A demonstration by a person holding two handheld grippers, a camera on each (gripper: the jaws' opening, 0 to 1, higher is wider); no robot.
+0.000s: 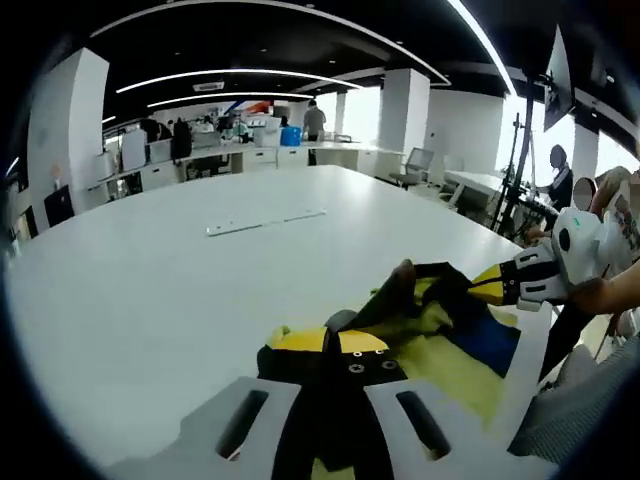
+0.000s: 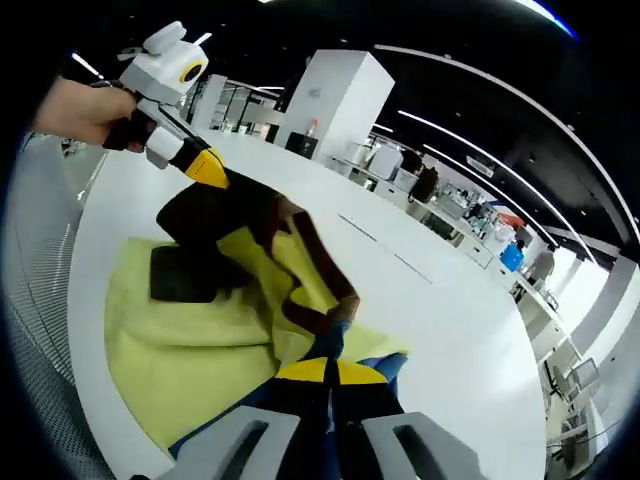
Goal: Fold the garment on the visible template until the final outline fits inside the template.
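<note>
Rumpled yellow garment [image 2: 190,350] pinched by both claws.

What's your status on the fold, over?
Left gripper shut on garment, right gripper shut on it too. Garment lifted, bunched, over yellow template on table. Fold unfinished. Nothing in the way.

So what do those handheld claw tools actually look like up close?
Each claw has pale grey jaws with dark oblong slots and yellow-and-black tips. In the left gripper view, the left claw has small round screws at its tips, and the right claw has a white body. The left claw is white-bodied too.
</note>
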